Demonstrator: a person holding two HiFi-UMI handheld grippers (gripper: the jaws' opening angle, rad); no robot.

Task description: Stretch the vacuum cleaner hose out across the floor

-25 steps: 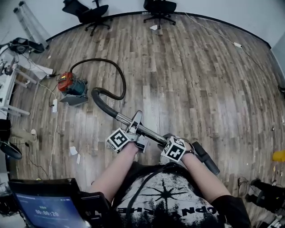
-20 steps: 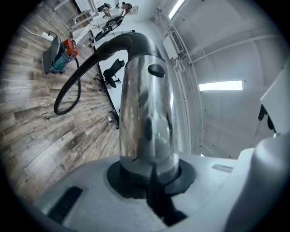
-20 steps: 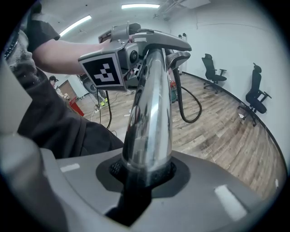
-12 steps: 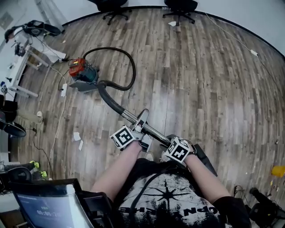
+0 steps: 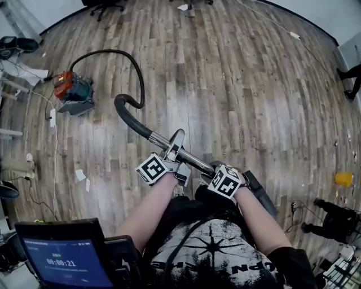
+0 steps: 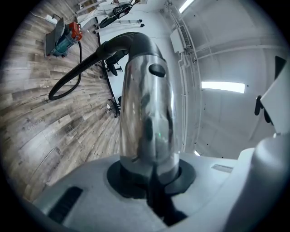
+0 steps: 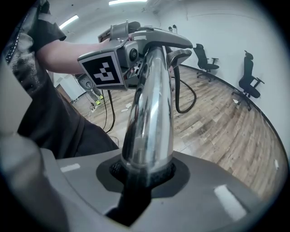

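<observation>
A red and teal vacuum cleaner sits on the wood floor at the upper left. Its black hose loops away from it and curves back to a chrome wand. My left gripper is shut on the wand near the hose end, and the chrome tube fills the left gripper view between the jaws. My right gripper is shut on the same wand lower down, toward the dark floor head. In the right gripper view the tube runs up from the jaws to the left gripper's marker cube.
Office chairs stand along the far wall. Cables and paper scraps lie at the left. A laptop screen is at the bottom left. A yellow object and someone's feet are at the right.
Both grippers have carried the wand a little further from the vacuum cleaner, which now lies further up and left in the head view. Both grips look unchanged.
</observation>
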